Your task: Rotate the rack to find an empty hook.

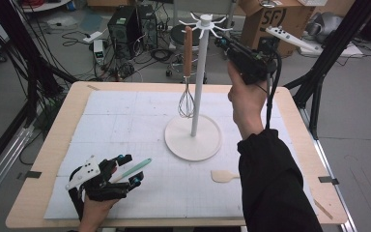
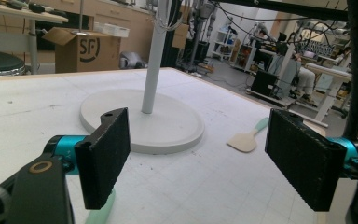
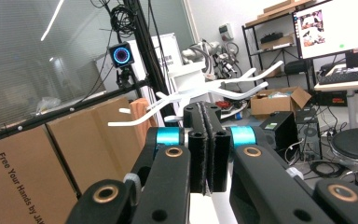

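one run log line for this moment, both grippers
left gripper: open, over mint spatula | right gripper: shut, empty, at rack top | whisk: hung | wooden spatula: on mat

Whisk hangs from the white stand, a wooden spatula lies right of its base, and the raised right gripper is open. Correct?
Not quite. The whisk hangs from the white stand and the wooden spatula lies right of the base, but the right gripper is shut with nothing between its pads, as the right gripper view shows.
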A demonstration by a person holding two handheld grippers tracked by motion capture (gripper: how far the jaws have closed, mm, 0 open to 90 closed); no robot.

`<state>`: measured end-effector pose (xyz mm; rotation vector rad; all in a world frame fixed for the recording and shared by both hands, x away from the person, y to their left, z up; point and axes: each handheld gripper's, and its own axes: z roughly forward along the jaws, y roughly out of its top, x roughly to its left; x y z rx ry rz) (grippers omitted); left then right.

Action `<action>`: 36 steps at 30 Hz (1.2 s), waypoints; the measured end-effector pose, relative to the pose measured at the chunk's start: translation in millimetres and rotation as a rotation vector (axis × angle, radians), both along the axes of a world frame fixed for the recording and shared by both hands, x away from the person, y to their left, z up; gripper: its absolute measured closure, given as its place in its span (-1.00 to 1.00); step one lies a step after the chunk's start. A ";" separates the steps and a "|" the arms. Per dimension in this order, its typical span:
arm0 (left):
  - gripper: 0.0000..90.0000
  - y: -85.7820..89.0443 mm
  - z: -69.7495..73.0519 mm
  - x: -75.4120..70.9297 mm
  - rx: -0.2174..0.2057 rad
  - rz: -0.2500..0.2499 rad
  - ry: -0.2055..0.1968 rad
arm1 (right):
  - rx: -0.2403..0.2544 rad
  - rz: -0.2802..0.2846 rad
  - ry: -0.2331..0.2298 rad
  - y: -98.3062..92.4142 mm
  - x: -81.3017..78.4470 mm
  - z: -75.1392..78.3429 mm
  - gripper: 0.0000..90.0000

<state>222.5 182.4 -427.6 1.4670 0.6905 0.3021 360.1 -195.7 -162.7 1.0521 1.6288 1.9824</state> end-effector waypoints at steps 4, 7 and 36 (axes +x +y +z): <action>-0.50 0.5 0.2 0.1 0.001 -0.003 -0.003 | -0.003 0.006 -0.004 4.7 -2.3 1.8 0.99; -0.50 0.6 0.3 0.0 0.002 -0.002 -0.003 | -0.004 0.019 -0.008 9.3 -4.5 4.1 0.99; -0.50 10.2 1.2 -9.1 -0.010 0.024 -0.014 | -0.034 0.051 -0.031 36.7 -9.1 -3.4 0.99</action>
